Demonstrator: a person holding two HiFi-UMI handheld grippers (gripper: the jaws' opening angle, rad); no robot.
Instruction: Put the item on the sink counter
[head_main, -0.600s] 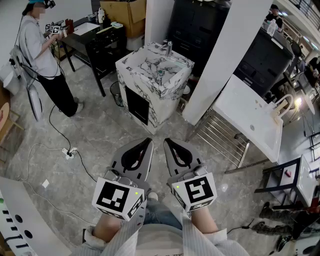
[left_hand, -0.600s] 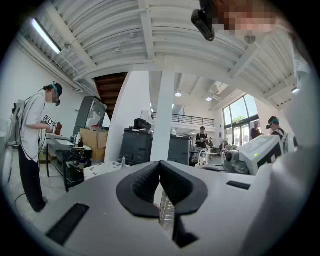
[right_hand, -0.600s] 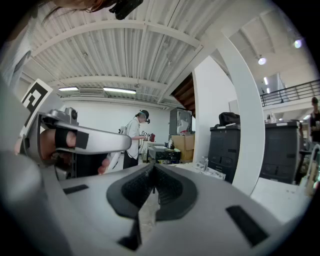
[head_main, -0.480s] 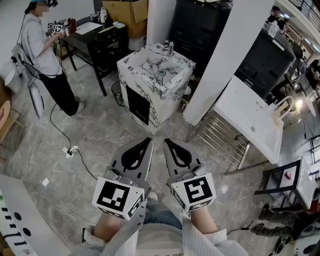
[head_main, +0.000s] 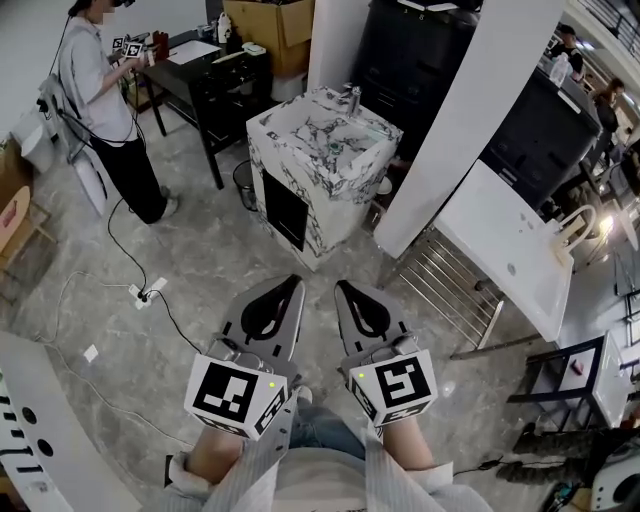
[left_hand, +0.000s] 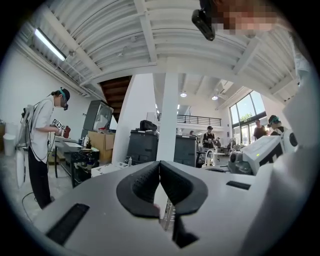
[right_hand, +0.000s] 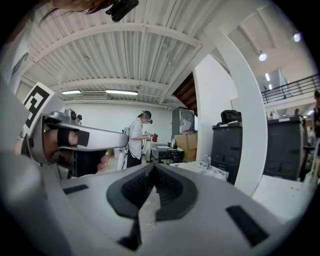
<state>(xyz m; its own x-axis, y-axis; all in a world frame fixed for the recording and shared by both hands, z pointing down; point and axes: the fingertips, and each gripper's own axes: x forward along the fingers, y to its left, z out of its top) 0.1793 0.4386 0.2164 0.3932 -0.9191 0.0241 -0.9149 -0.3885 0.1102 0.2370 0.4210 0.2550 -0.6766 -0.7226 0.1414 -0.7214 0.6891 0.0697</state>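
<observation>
My left claw is shut tight, pads tip to tip, with nothing between them. It sits low over my lap, level with its partner and pointing out over the grey floor.

Far off to its left a person stands at a black table, with a cardboard box beyond the table's far end. Nearer on that side, a power strip lies on the floor with a cable running off towards the person.

Straight ahead of both claws, well apart from them, stands the marble sink, with a small tap at its far rim.

My right claw is just beside the left one. It is closed just as firmly and is empty too. Ahead of it and to its right a white pillar rises. A metal rack lies low at the foot of the pillar. Further right is a white sink top.

Neither claw carries the item, and I cannot tell which thing in the room it is.
</observation>
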